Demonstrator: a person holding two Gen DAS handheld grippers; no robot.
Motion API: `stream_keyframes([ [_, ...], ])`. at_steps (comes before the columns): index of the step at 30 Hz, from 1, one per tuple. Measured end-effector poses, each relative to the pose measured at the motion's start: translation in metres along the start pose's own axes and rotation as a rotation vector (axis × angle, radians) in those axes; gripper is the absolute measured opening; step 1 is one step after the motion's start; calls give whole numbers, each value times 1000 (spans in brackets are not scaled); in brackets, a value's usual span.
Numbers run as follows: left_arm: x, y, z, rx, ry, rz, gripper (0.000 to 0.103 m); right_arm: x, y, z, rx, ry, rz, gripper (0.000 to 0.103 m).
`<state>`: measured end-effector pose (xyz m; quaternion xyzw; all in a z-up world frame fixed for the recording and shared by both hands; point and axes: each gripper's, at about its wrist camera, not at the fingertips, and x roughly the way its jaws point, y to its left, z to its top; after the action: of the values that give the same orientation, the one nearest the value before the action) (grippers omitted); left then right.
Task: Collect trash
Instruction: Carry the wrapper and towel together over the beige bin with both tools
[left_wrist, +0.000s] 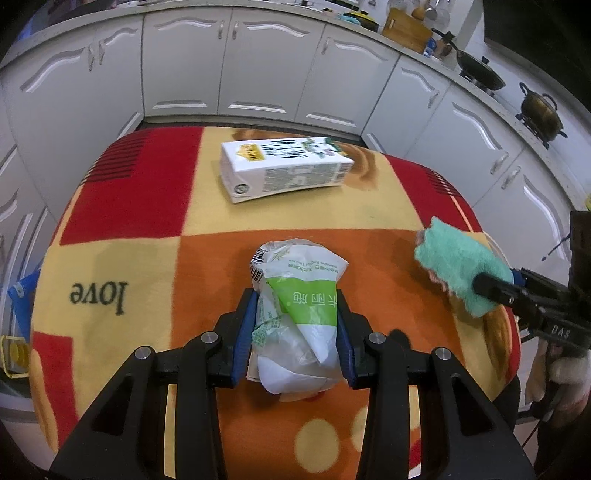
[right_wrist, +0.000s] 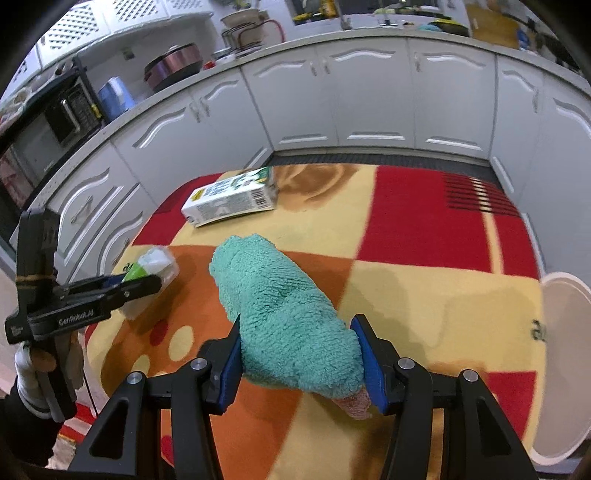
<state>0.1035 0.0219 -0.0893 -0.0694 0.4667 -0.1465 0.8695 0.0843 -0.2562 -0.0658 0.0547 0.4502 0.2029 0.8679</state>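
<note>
**Both grippers loaded, carton lying on the cloth**

Your left gripper (left_wrist: 295, 332) is closed on a crumpled white and green wrapper (left_wrist: 299, 306); its blue pads press both sides of the wrapper, which bulges out ahead of the fingertips and behind them. The wrapper sits above the orange square of the patterned cloth (left_wrist: 147, 192) that covers the worktop.

Your right gripper (right_wrist: 299, 354) is clamped on a rolled teal towel (right_wrist: 277, 306). The roll fills the gap between the pads, sticks well forward past them, and shows a pink patch at its near end beside the right pad. In the left wrist view the same towel (left_wrist: 458, 262) appears at the right edge of the worktop, with a gloved hand (left_wrist: 565, 376) below the tool.

The milk carton (left_wrist: 284, 170) lies on its side at the far end of the cloth, well apart from both grippers and touched by neither. A white round bin (right_wrist: 565, 369) stands just beside the worktop at your right. White kitchen cabinets (left_wrist: 258, 59) run behind it all.
</note>
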Motion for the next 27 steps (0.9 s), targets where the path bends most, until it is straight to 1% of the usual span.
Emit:
stream_keyframes([
  [5, -1, -14, -6, 11, 0, -19, 37, -15, -14, -6, 26, -15, -24, 53],
  [12, -3, -47, -19, 56, 18, -34, 37, -36, -28, -25, 54, -36, -22, 53],
  [17, -3, -69, -21, 95, 28, -50, 37, -55, -45, -40, 113, -69, -13, 53],
  [20, 0, -78, -24, 111, 40, -66, 37, -58, -50, -50, 135, -66, -17, 53],
  [24, 4, -83, -30, 114, 73, -110, 37, -56, -54, -58, 151, -52, -18, 53],
  [27, 8, -83, -32, 124, 97, -118, 37, -52, -53, -61, 149, -36, -18, 55],
])
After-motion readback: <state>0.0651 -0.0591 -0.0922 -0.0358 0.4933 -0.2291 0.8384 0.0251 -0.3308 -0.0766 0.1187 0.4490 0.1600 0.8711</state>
